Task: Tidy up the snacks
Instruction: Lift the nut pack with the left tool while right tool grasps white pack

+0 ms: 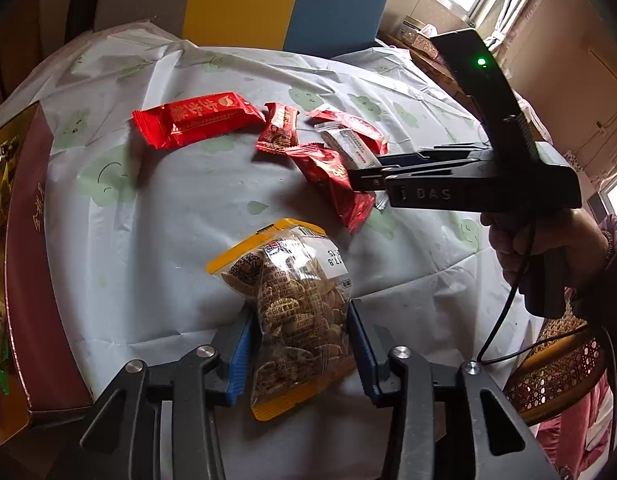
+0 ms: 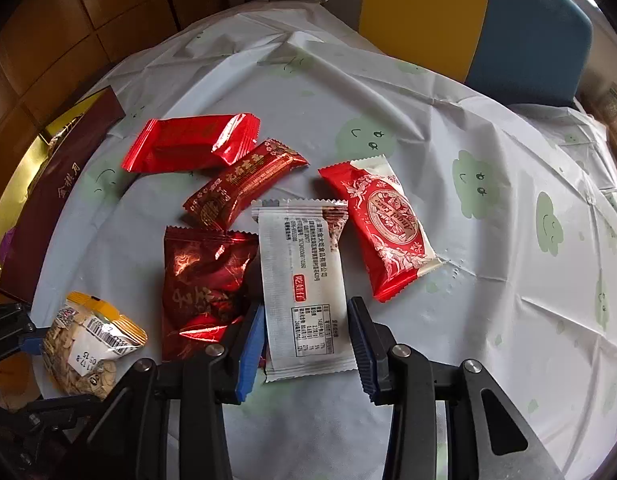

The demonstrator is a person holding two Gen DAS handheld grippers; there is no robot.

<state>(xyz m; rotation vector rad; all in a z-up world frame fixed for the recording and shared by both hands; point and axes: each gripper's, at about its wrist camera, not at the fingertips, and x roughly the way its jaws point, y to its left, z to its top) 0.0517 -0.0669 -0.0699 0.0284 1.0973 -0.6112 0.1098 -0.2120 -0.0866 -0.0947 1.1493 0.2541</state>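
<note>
1. A clear plastic bag of seeds with yellow edges (image 1: 292,312) lies on the table (image 1: 156,240), between the blue pads of the left hand-held gripper (image 1: 300,344); both pads touch its sides, so the grip is narrow and closed on the bag.
2. A white flat sachet printed with black text (image 2: 304,292) lies on the table between the pads of the right hand-held gripper (image 2: 306,344); the left pad sits at its edge and the right pad just beside the other edge, but I cannot tell if they press it.
3. In the right wrist view, a crumpled dark red foil packet (image 2: 204,284) touches the sachet at its 9 o'clock, partly under the left finger.
4. A red and white wrapped cake with an oval emblem (image 2: 388,228) lies at the sachet's 2 o'clock, just beside it.
5. A long dark red bar wrapper with gold print (image 2: 244,184) lies at 11 o'clock, and a bright red glossy pillow packet (image 2: 188,144) beyond it, touching.
6. A maroon and gold gift box (image 1: 32,272) stands at the table's left edge, at 9 o'clock from the seed bag in the left wrist view.
7. A pale plastic tablecloth with green cloud faces (image 2: 488,280) covers the table.
8. A person's hand (image 1: 548,248) grips the right tool's handle.
</note>
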